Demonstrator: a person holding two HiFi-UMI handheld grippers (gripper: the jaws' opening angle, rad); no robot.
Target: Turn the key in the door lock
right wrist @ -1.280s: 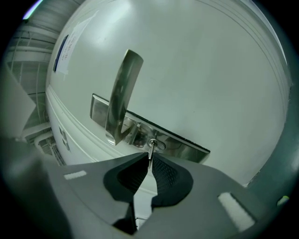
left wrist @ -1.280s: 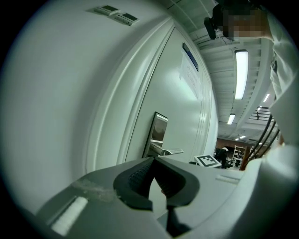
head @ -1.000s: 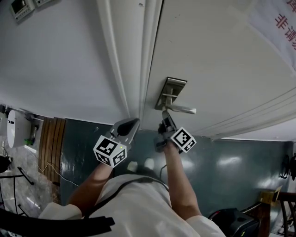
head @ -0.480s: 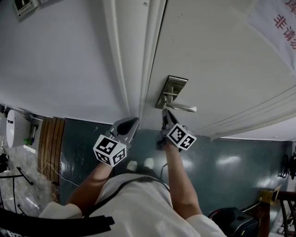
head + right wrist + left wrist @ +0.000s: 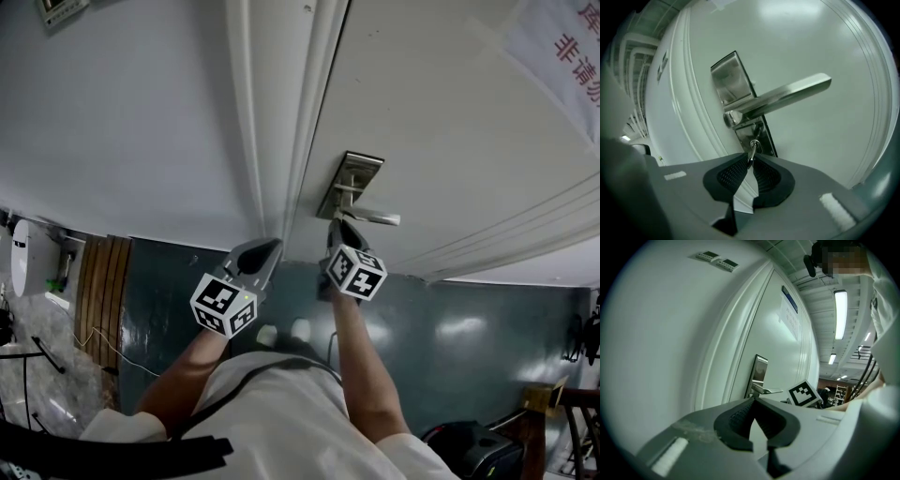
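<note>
Key turn wrapping up, looks like
Right gripper [image 5: 750, 162] is pinching the key [image 5: 752, 149] at its tips, jaws just been easing apart; probably needing a regrip next.

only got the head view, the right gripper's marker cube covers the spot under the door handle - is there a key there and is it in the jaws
Observer: Yes. The right gripper view shows a key in the lock below the handle, its head between the jaw tips of the right gripper.
Operator: gripped or let go
Observer: The jaws have just been opening a little, but the tips look to be touching the key on both sides.
Operator: and the left one
Observer: The left gripper view shows the left gripper with its jaws together and nothing between them.
</note>
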